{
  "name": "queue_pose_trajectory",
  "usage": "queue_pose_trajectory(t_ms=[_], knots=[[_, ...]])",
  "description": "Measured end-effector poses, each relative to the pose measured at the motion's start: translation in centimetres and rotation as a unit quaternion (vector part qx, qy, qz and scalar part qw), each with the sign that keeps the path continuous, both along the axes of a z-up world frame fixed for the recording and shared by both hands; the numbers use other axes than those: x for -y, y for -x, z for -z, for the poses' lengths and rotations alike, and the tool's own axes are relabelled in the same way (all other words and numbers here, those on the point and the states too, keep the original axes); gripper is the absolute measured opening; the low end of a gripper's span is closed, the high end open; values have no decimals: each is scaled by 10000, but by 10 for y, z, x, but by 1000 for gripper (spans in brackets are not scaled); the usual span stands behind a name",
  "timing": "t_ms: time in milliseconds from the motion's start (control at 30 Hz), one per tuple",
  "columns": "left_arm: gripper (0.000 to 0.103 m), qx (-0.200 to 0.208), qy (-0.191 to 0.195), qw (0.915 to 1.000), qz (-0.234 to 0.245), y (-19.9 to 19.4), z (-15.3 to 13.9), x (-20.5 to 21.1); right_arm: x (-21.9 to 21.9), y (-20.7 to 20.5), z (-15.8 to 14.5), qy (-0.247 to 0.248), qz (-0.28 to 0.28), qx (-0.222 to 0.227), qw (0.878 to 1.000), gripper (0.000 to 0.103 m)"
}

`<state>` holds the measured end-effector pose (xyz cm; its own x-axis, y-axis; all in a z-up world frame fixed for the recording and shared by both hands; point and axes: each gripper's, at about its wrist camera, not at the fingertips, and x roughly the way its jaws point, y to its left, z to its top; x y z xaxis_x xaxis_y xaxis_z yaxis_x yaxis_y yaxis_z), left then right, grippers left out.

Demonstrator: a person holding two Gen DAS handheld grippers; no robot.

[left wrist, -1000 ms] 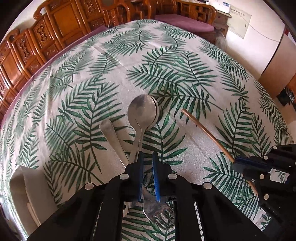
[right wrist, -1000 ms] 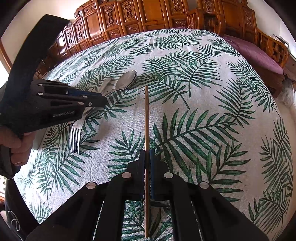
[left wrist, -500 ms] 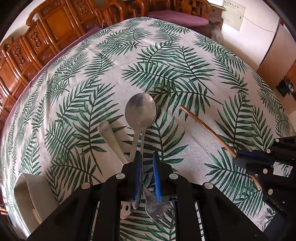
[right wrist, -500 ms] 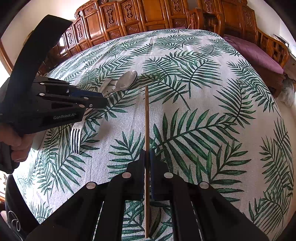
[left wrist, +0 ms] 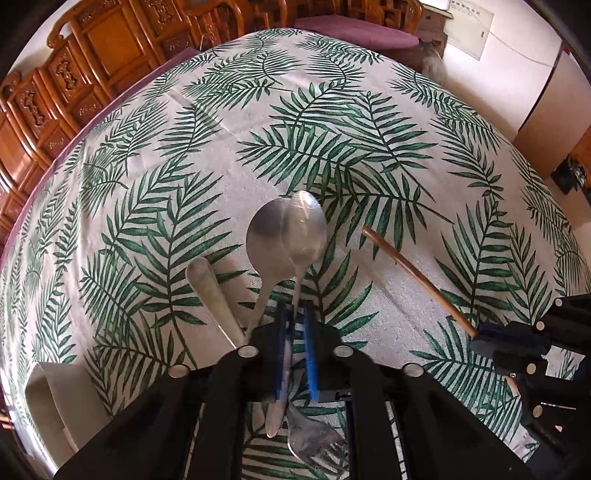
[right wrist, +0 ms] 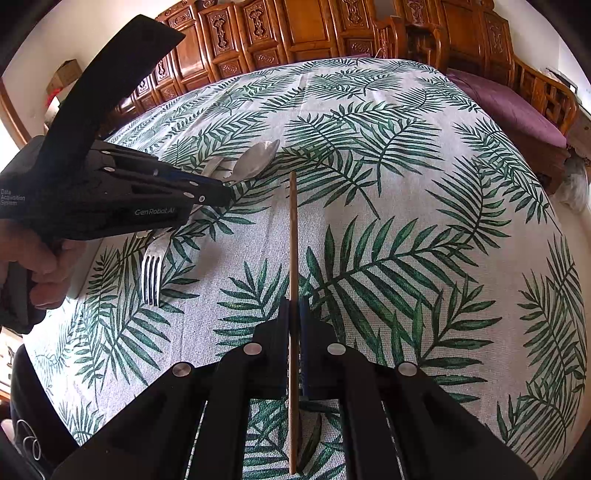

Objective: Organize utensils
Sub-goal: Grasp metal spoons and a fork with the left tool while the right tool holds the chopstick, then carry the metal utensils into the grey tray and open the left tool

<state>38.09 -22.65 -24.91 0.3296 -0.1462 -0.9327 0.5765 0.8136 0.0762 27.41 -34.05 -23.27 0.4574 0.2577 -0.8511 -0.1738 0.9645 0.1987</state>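
Green palm-leaf cloth covers the worktop, carved wooden cabinets behind it.

Left tool, its blue pads narrowly apart, grips a steel spoon by the handle, bowl at 12 o'clock and overlapping a second spoon; a fork lies beneath. Right tool is clamped tight on a brown wooden chopstick pointing to 12 o'clock. Since a second ago the held spoon has shifted toward 1 o'clock across the other spoon.

Fork, spoon on leaf-print table
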Motion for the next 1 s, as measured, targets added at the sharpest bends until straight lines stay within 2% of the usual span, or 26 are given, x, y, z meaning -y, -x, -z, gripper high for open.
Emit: queue_pose_trajectory(t_ms=[100, 200, 567, 800, 1000], knots=[[3, 142, -60, 9999, -26, 5, -5, 1, 0, 0, 0, -11, -1, -4, 10000, 6], [1, 187, 121, 9997, -82, 10, -15, -1, 0, 0, 0, -28, -9, -8, 10000, 6], [1, 532, 408, 9976, -173, 45, -58, -9, 2, -2, -2, -12, 65, -47, 10000, 6], [1, 685, 569, 9956, -280, 75, -81, -31, 14, -5, -20, 55, 216, 157, 9996, 6], [1, 796, 730, 9937, -312, 90, -101, -43, 22, -9, -48, 90, 293, 435, 9986, 6]])
